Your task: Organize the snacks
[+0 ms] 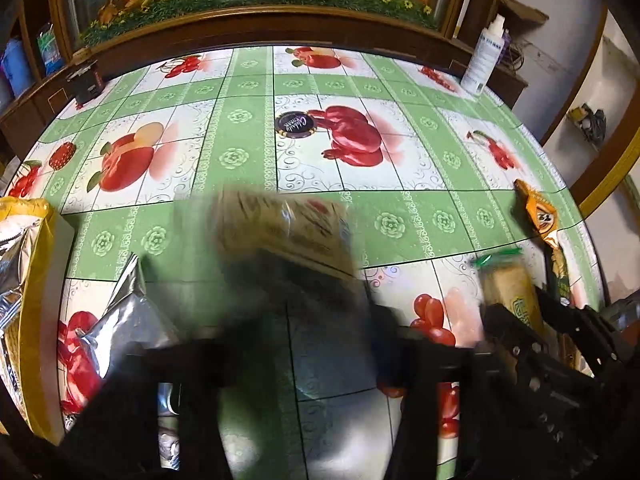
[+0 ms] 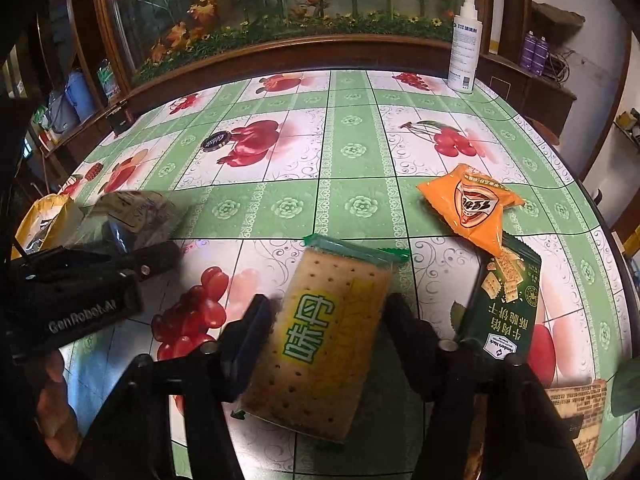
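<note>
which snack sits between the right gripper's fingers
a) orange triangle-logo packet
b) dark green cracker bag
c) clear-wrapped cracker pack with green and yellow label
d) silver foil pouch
c: the cracker pack lies between the right gripper fingers; the orange packet and dark green bag lie apart.

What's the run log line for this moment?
left gripper: shut on clear-wrapped snack | right gripper: shut on cracker packet | table: orange packet, green packet

The tablecloth (image 2: 352,200) is green and white squares with red fruit — cherries, apples. On it, the cracker packet (image 2: 320,340) is tan with yellow-green lettering and green ends; right of it lie a dark green packet (image 2: 504,304) and an orange packet (image 2: 472,204). Far left, a yellow bag (image 1: 36,280) — silver foil inside.
</note>
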The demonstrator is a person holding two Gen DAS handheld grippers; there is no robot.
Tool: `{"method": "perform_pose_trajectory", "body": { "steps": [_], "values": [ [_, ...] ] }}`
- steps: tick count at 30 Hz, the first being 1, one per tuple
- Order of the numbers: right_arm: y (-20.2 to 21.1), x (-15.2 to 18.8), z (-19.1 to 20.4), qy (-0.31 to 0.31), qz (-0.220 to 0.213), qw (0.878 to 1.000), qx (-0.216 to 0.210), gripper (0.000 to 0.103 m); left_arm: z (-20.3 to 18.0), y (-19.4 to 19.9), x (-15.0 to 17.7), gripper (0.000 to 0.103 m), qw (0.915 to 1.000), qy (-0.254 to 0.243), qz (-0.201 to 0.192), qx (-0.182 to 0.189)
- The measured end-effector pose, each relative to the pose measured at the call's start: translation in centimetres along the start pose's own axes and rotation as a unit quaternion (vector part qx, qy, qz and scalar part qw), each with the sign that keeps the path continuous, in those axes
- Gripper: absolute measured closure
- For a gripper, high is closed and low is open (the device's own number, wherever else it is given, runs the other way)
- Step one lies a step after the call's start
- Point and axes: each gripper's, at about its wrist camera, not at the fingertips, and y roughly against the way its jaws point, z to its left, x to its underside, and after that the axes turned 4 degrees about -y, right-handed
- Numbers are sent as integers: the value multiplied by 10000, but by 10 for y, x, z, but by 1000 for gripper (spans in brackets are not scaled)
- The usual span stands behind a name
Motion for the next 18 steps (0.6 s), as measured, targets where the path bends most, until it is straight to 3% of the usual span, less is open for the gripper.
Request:
{"method": "perform_pose_trajectory", "body": {
  "steps": [1, 11, 13, 15, 18],
  "values": [
    [1, 0, -1, -34, -12, 10000, -28, 55, 3, 0, 2, 103, 10000, 28, 44, 69],
    [12, 6, -7, -217, -90, 9989, -410, 55, 11, 26, 13, 103, 9990, 5, -314, 320],
    [12, 6, -8, -228, -83, 9987, -448, 55, 18, 27, 2, 86, 9985, 268, -247, 412],
    [11, 6, -8, -222, -76, 9986, -476, 55, 27, 27, -11, 25, 9964, 618, -259, 514],
    [8, 7, -7, -208, -45, 9984, -520, 55, 29, 24, -31, 23, 9942, 990, -276, 332]
  ]
}}
